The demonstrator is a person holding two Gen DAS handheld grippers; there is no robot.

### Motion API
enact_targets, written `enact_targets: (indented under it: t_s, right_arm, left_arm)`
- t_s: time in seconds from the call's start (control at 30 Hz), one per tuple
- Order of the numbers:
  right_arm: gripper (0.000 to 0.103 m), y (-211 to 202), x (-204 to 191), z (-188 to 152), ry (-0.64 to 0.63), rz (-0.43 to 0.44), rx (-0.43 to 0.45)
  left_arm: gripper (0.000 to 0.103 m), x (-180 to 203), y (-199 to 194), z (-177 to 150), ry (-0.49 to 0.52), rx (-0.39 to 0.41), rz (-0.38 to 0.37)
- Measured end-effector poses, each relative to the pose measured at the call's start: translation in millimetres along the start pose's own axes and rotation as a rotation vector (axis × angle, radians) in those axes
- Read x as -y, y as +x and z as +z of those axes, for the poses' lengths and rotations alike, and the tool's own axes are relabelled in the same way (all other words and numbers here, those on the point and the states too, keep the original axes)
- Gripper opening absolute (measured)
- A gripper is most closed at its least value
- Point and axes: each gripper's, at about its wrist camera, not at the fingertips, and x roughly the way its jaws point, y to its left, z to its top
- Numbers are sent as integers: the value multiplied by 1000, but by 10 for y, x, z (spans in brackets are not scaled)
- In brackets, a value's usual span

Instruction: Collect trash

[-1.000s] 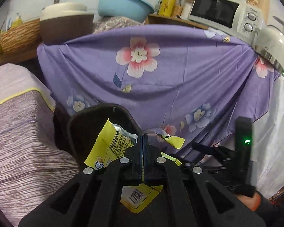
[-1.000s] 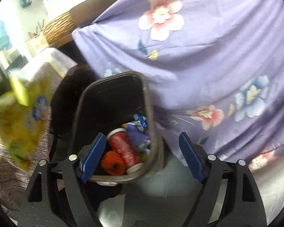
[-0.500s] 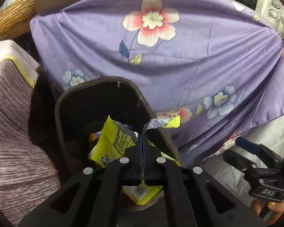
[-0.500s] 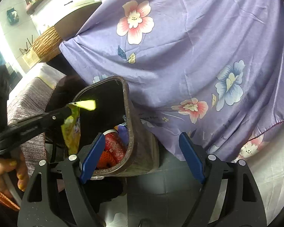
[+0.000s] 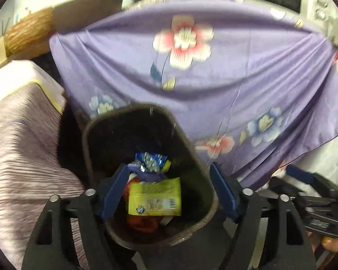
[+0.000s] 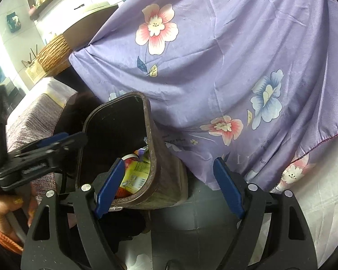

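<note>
Left wrist view: left tongs (image 5: 166,191) have just been opening, nothing between them; yellow wrapper (image 5: 155,196) lies in bin (image 5: 205,168). Right tongs (image 6: 169,185) apart, empty.

We note the trash bin (image 5: 200,175): dark brown, rounded-rectangular mouth, worn rim, standing upright on the floor just in front of the hanging cloth. Its interior is dark and partly filled. On top of the contents lies the yellow wrapper (image 5: 155,196), flat, printed face up, barcode toward its lower right corner, free of any grip. Behind it we see a blue and silver foil wrapper (image 5: 150,160), crumpled, touching purple scraps beneath it. Under the yellow wrapper's near edge an orange-red item (image 5: 142,221) shows; we cannot identify it. From the right wrist view only a corner of the yellow wrapper shows over the rim.
</note>
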Motion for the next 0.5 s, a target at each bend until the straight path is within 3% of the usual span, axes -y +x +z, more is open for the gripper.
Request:
enact_targets:
  t_s: [0.17, 0.27, 0.4, 0.5]
  right_arm:
    - [80, -80, -106, 4, -24, 3, 20]
    - [80, -166, -234, 7, -56, 1, 44]
    - [81, -402, -478, 12, -111, -24, 133]
    - [92, -653, -734, -37, -166, -28, 236]
  left_arm:
    - [92, 85, -522, -34, 25, 122, 32]
    - [97, 133, -867, -115, 50, 180, 101]
    - [98, 99, -1388, -264, 50, 279, 146]
    - [98, 42, -1707, -363, 43, 340, 201]
